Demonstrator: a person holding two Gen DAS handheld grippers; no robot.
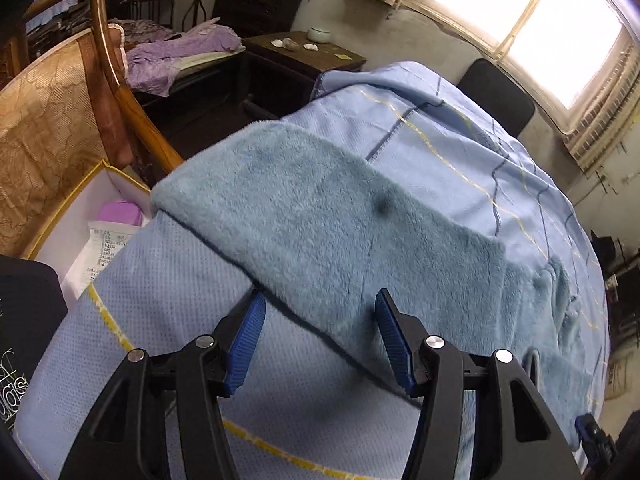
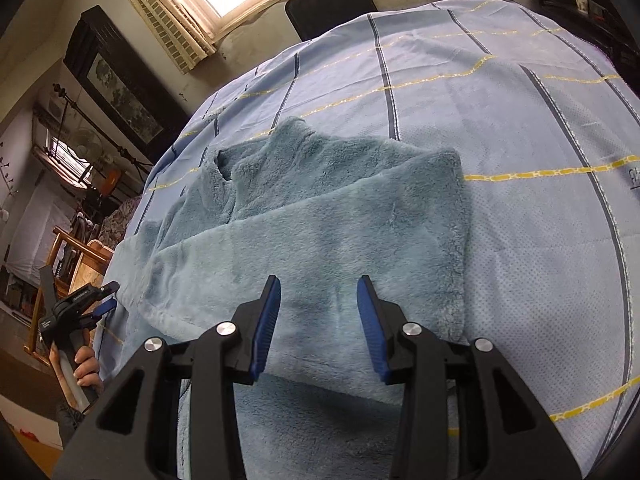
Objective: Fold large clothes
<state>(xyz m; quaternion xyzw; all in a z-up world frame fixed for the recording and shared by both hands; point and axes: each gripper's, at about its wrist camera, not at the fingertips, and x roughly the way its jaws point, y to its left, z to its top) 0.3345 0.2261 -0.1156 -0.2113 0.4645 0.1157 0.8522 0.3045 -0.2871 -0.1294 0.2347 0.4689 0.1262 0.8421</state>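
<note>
A fluffy teal-blue garment lies flat on the bed, partly folded, with a sleeve laid across its body. In the right wrist view the garment shows its collar at the far end. My left gripper is open and empty, hovering just above the garment's near edge. My right gripper is open and empty, just above the folded sleeve. The left gripper also shows in the right wrist view at the bed's left edge, held by a hand.
The bed is covered by a light-blue sheet with yellow and dark stripes. A white box and a wooden chair stand left of the bed. A dark chair back stands under the window. A dark side table stands beyond.
</note>
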